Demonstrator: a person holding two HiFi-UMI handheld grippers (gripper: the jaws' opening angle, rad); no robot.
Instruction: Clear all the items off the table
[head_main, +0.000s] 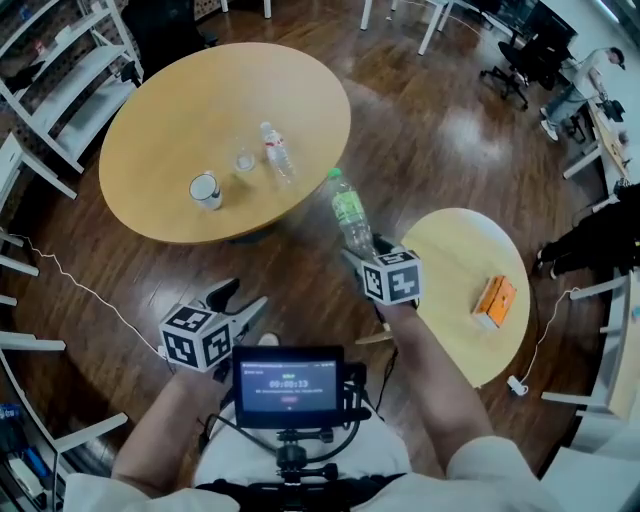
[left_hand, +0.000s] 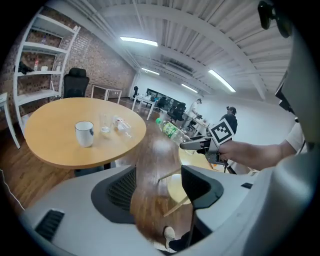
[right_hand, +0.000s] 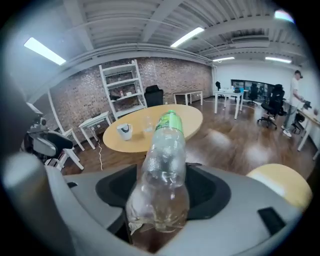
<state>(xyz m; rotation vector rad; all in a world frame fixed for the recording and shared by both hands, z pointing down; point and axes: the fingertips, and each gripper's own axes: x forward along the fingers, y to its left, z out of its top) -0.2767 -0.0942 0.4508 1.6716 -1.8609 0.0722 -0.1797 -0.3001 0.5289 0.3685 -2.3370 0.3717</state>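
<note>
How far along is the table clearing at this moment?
One green bottle is off the big table: the right gripper is shut on it, above the floor. Left to clear: a mug, a glass and a second bottle on the table. The left gripper is open and empty.

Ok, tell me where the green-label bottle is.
Head view, centre-right: the bottle is clamped by its base in the right gripper, over the floor between the big round table and the small round table.
</note>
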